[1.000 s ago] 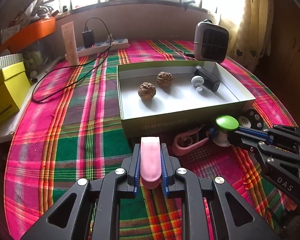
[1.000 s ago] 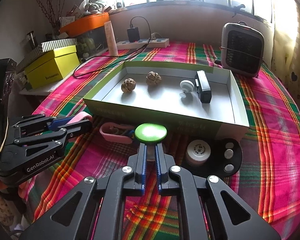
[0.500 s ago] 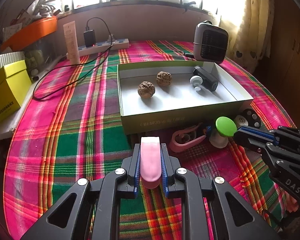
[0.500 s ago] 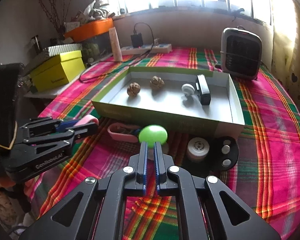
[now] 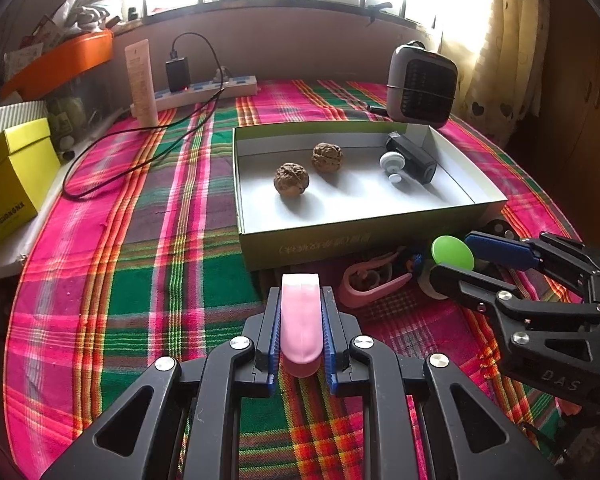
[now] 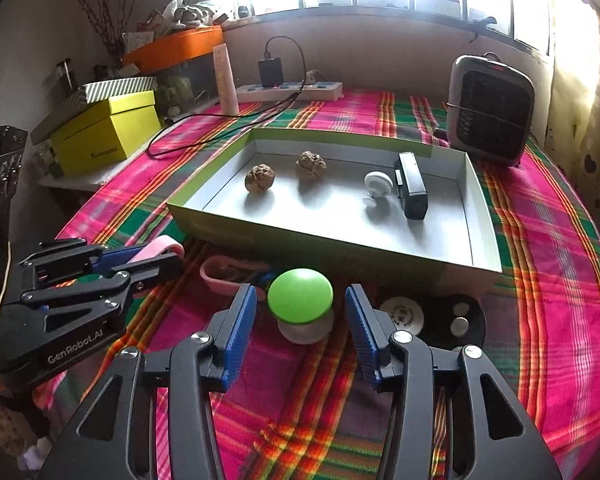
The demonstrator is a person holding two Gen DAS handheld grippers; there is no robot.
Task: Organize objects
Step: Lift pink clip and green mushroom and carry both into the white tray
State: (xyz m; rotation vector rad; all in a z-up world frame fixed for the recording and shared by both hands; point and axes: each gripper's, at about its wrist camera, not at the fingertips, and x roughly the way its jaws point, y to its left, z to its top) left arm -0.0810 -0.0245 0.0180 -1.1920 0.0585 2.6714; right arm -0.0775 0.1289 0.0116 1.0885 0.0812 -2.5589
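My left gripper [image 5: 300, 300] is shut on a pink rounded piece [image 5: 300, 320] and hangs above the plaid cloth in front of the green box [image 5: 340, 248]. It also shows in the right wrist view as the left gripper [image 6: 168, 254]. My right gripper [image 6: 300, 294] has its jaws opening. A green-capped knob on a white base [image 6: 300, 300] stands between them on the cloth, and neither pad touches it. The green box [image 6: 300, 240] holds two walnuts [image 6: 260, 178], a white knob [image 6: 378, 184] and a black block [image 6: 412, 184]. From the left, the right gripper [image 5: 454, 256] sits by the green cap [image 5: 452, 250].
A pink clip [image 5: 372, 280] lies against the box front. A white disc [image 6: 402, 314] and a black round holder [image 6: 460, 320] lie to the right of the knob. At the back stand a heater [image 6: 490, 112], a power strip [image 6: 292, 90] with cable, and a yellow box [image 6: 104, 132].
The right gripper's jaws, shut behind the green-capped knob before, now stand apart on either side of it. The left gripper still grips the pink piece in the same place.
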